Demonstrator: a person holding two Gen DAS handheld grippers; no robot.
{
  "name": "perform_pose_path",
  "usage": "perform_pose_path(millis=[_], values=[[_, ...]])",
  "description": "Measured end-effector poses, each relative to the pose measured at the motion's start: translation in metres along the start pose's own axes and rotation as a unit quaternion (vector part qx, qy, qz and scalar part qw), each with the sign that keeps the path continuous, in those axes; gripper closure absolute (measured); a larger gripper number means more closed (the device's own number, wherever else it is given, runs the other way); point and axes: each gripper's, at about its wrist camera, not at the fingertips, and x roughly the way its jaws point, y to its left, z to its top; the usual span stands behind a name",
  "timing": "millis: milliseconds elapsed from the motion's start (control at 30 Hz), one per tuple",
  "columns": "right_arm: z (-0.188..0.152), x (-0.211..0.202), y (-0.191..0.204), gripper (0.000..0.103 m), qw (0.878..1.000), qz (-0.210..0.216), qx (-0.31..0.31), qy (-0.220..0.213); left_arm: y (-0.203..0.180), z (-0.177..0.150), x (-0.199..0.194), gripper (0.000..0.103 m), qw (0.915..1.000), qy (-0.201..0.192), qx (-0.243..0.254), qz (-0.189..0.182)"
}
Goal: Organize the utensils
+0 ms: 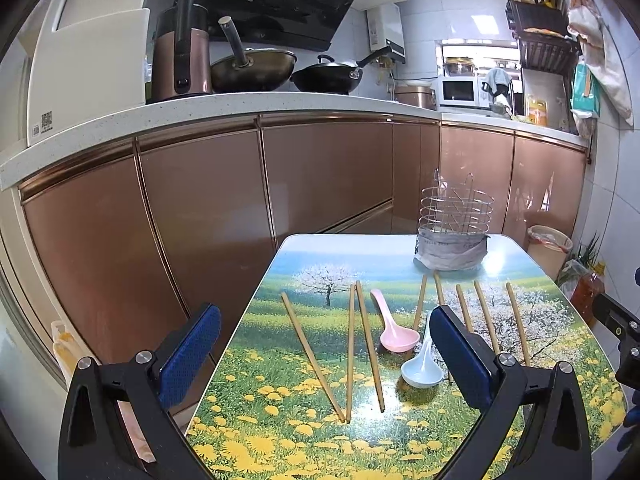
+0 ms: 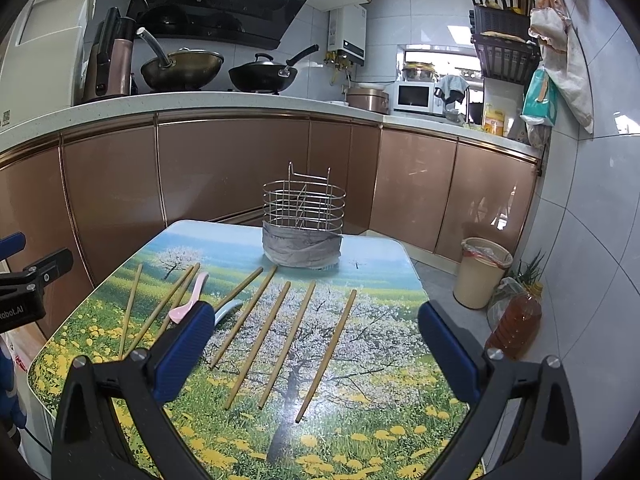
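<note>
Your left gripper (image 1: 325,350) and right gripper (image 2: 314,342) hover with jaws spread wide above chopsticks (image 2: 288,344), spoons (image 1: 394,330) and the wire holder (image 2: 303,226).

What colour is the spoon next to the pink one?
Pale blue spoon, lying beside the pink spoon; clearest in the left wrist view.

- The table (image 2: 384,264) top is smooth and shiny.
- The chopsticks (image 2: 286,340) look like pale wood.
- The basket (image 2: 304,204) is shiny metal wire.
- The pink spoon (image 1: 394,330) is glossy.
</note>
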Motion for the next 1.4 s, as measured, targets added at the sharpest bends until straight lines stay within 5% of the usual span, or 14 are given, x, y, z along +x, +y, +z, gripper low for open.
perform_pose_path(millis=[800, 1400], values=[[-0.001, -0.024, -0.005, 0.001, 1.0, 0.007, 0.009, -0.017, -0.001, 0.002, -0.025, 0.0, 1.0, -0.001, 0.004, -0.009], [0.0, -0.001, -0.037, 0.001, 0.999, -0.002, 0.047, 0.026, 0.048, 0.003, 0.018, 0.0, 0.9942, 0.092, -0.052, -0.019]])
